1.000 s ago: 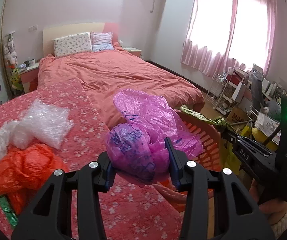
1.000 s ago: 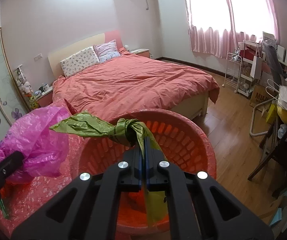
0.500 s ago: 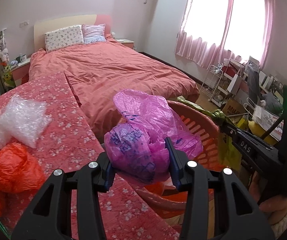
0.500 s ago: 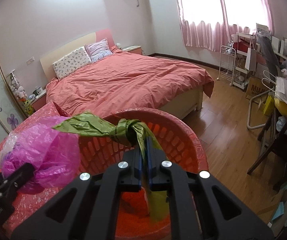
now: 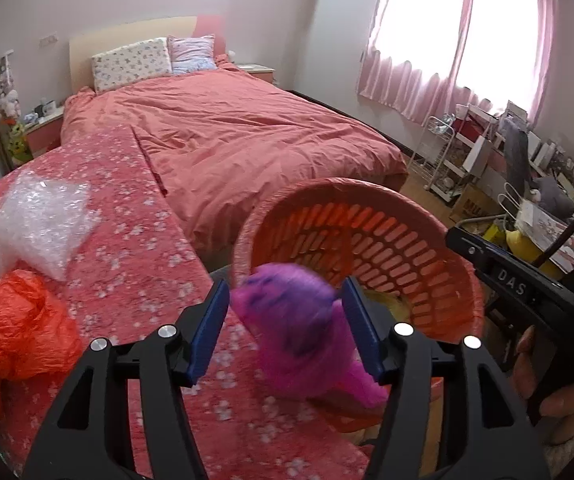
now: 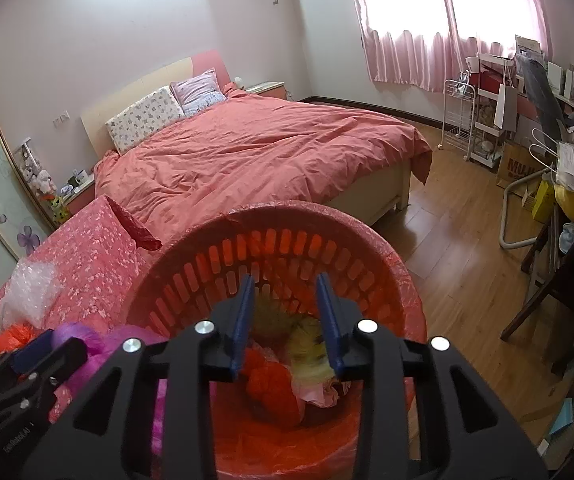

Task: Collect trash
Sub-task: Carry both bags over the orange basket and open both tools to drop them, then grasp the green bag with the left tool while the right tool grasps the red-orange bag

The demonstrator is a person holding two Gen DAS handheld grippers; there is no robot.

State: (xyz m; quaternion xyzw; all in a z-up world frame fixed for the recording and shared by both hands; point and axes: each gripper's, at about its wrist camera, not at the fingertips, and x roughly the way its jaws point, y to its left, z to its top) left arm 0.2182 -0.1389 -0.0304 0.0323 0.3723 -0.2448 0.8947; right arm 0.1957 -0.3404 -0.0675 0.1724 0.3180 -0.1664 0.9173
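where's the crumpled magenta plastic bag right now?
In the left wrist view, the crumpled magenta plastic bag is blurred between the opening jaws of the left gripper, at the near rim of the orange slotted plastic basket.

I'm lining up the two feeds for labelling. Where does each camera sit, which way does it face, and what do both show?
Left wrist: on the left gripper, angled down at the falling pink bag by the orange basket; jaws opening; a hand with the other gripper shows.
Right wrist: on the right gripper, angled down into the basket over the green bag; jaws opening.
Shared: basket, bed.
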